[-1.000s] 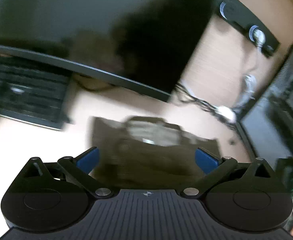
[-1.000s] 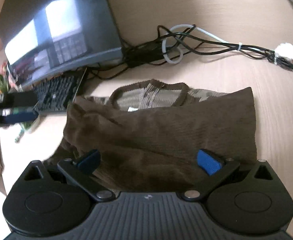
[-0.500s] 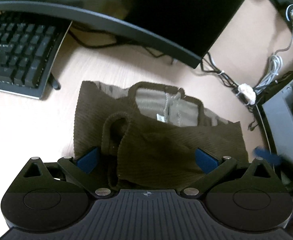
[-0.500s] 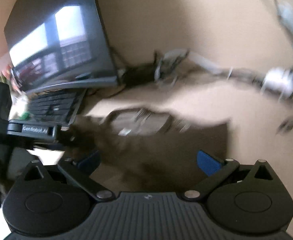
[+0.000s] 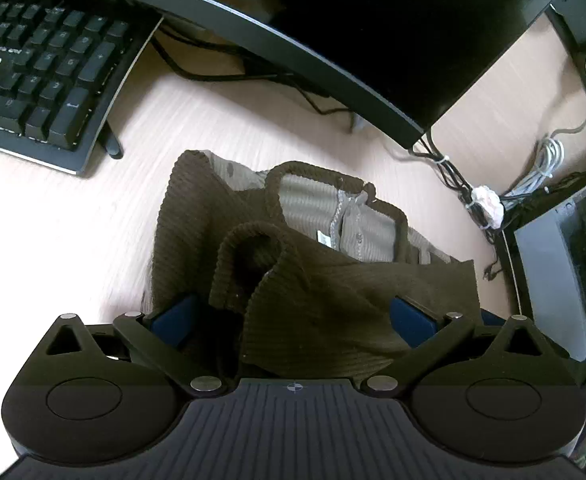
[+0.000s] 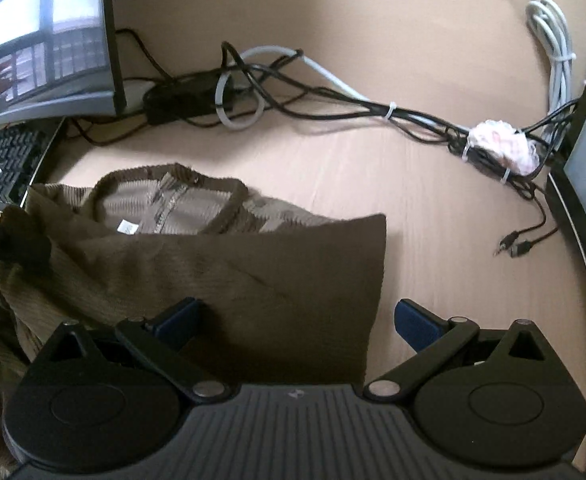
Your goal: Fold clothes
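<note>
a brown ribbed sweater [image 5: 333, 280] lies on the pale wooden desk [image 5: 73, 220], folded so its lower part covers most of the body, with the collar and a beige inner lining showing at the far edge. a sleeve cuff [image 5: 249, 248] curls up in a loop on top of the fold. the left gripper [image 5: 293, 316] hovers over the near edge of the cloth with its blue-padded fingers [image 5: 173, 316] spread wide, cloth lying between them; whether a pad touches the knit is hard to tell from this angle. the right gripper [image 6: 297, 316] sits low at the sweater's right corner, fingers also apart, its left pad over the cloth and its right pad over bare desk just beside the folded edge. a black keyboard [image 5: 41, 72] lies to the left, a curved monitor [image 5: 333, 40] stands beyond the sweater, and a tangle of cables [image 6: 333, 96] runs along the back of the desk.
</note>
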{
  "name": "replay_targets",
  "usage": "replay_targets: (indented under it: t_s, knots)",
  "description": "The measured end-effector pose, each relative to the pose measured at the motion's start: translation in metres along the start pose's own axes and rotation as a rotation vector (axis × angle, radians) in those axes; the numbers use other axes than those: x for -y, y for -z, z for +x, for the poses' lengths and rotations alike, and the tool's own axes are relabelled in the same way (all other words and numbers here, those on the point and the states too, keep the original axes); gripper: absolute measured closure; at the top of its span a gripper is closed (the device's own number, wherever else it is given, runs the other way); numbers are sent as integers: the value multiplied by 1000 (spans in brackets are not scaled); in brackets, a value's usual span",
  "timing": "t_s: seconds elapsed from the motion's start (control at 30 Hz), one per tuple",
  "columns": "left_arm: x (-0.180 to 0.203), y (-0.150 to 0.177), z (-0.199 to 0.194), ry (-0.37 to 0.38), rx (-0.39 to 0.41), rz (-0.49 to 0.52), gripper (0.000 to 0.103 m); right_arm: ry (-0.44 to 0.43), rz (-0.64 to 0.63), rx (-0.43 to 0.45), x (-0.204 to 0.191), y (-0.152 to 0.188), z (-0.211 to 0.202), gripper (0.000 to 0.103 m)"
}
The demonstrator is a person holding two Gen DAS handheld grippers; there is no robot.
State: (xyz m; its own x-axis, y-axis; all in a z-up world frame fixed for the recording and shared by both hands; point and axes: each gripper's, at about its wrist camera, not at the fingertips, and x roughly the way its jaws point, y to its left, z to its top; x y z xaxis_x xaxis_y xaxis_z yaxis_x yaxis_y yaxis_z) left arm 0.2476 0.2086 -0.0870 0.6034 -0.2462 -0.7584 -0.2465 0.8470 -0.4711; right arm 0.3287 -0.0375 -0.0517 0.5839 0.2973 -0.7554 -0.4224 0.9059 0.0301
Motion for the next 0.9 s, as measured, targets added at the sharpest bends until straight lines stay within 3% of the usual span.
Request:
replay_targets:
  t_s: [0.17,0.23,0.33,0.4,0.5,0.6,0.67,0.73,0.77,0.83,0.9]
  knots:
    - [10,6,1,-36,2,99,0,4,2,-13,-3,0,4,0]
    - [7,2,-5,-14,-9,72,0,-1,6,-18,-2,0,4,0]
    - [-5,-9,-26,-13,64,35,0,-23,32,-34,1,0,6,0]
    - [-15,-19,-35,-51,102,29,0,-45,43,-44,4,0,7,0]
    - [-29,-33,-29,-71,73,-3,0,-101,22,-46,5,0,6,0]
    - [-27,-38,-13,-91,45,51,1,-164,-1,-45,4,1,4,0]
    - [-22,-39,-5,-102,37,101,4,-183,13,-33,7,-1,1,8]
    - [-19,-40,-1,-112,44,125,7,-188,49,-10,17,-5,-2,25]
    - [-19,-40,1,-115,44,124,9,-194,75,-1,23,-8,-3,27]
    - [-21,-40,3,-120,42,114,30,-200,113,12,35,-15,-1,35]
    - [-22,-40,5,-132,50,118,34,-186,131,20,41,-22,5,38]
